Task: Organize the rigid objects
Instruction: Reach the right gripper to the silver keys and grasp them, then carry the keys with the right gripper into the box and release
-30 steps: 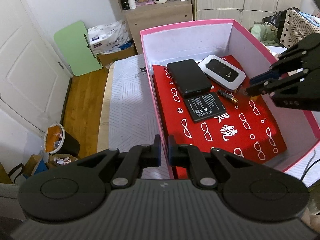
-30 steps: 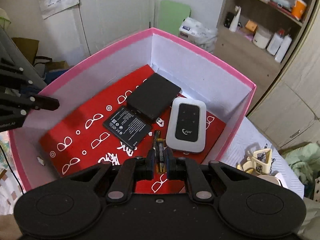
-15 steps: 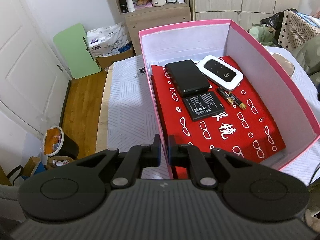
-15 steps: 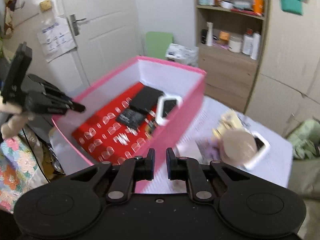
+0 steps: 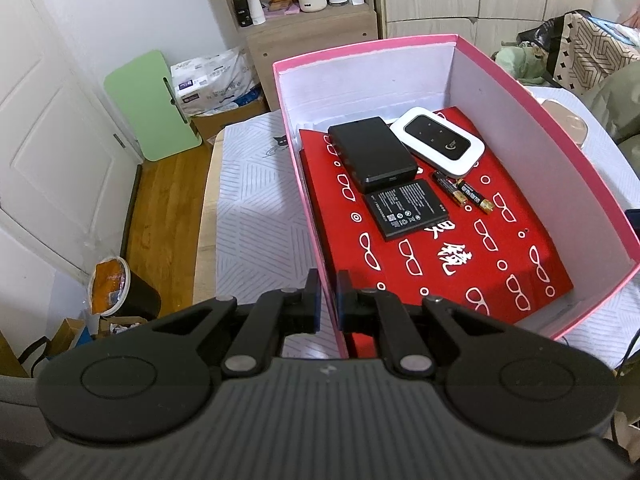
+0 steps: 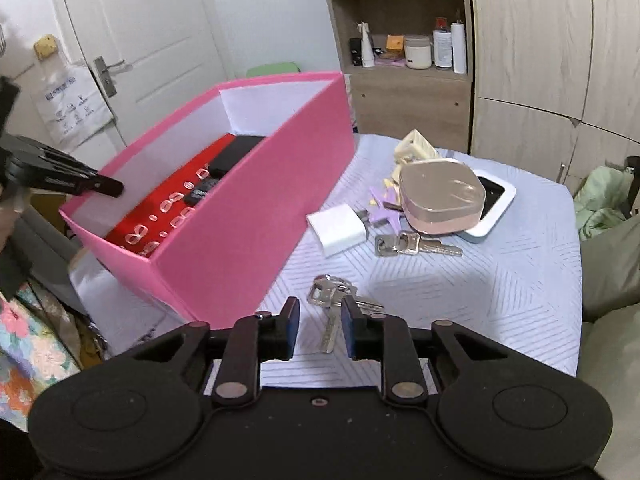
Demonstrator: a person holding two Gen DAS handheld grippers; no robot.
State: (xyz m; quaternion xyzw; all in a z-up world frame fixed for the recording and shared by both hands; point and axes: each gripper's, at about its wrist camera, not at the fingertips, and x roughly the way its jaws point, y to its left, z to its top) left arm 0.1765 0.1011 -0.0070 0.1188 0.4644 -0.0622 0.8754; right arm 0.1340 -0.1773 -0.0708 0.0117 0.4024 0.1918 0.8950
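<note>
Pink box (image 5: pixel 540 112), open top, white inside, red printed sheet (image 5: pixel 500 264) flat on its floor. On the sheet, far end: black slab device (image 5: pixel 370 154) and white router (image 5: pixel 438 141) with black face, side by side. Flat black battery pack (image 5: pixel 408 210) just in front of the slab, label up. Two AA cells (image 5: pixel 462 192) lying beside the router, close together.

On the table right of the box: white charger cube (image 6: pixel 338 229), pink-lidded case (image 6: pixel 442 196) resting on a white-framed device (image 6: pixel 494 204), purple item (image 6: pixel 384 212) (possibly a clip), cream plastic piece (image 6: pixel 414 148), two key bunches (image 6: pixel 416 244) (image 6: pixel 334 300), flat.
</note>
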